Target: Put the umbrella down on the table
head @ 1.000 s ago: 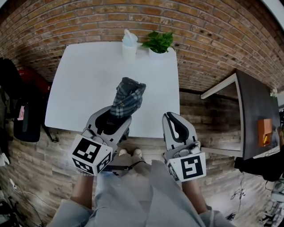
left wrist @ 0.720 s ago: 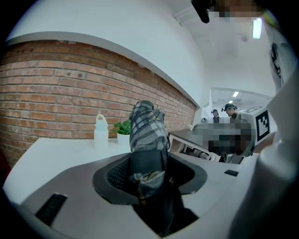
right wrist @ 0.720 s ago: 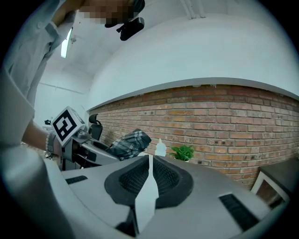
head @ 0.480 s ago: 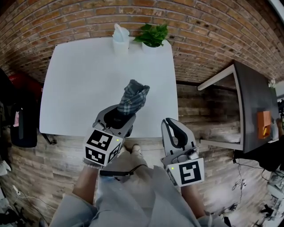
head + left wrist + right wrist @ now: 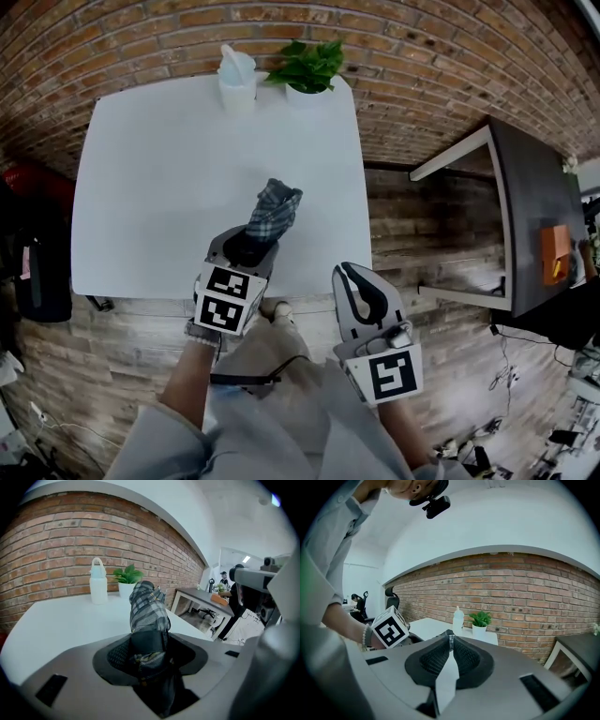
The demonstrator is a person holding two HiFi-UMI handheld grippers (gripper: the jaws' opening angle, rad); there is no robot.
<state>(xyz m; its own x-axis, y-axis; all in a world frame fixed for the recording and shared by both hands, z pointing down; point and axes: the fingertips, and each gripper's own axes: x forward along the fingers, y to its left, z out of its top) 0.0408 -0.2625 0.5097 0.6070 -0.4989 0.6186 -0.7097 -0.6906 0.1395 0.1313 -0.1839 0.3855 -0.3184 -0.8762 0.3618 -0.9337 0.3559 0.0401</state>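
folded grey plaid umbrella [image 5: 275,208] sticks up tilted from left gripper [image 5: 246,249]

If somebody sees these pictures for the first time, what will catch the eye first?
First comes the checked, folded umbrella, gripped by the left tool over the near part of the white table. Next are the white bottle and the green potted plant, side by side at the table's far edge by the brick wall. The right tool is shut and empty, off the table's near right corner.
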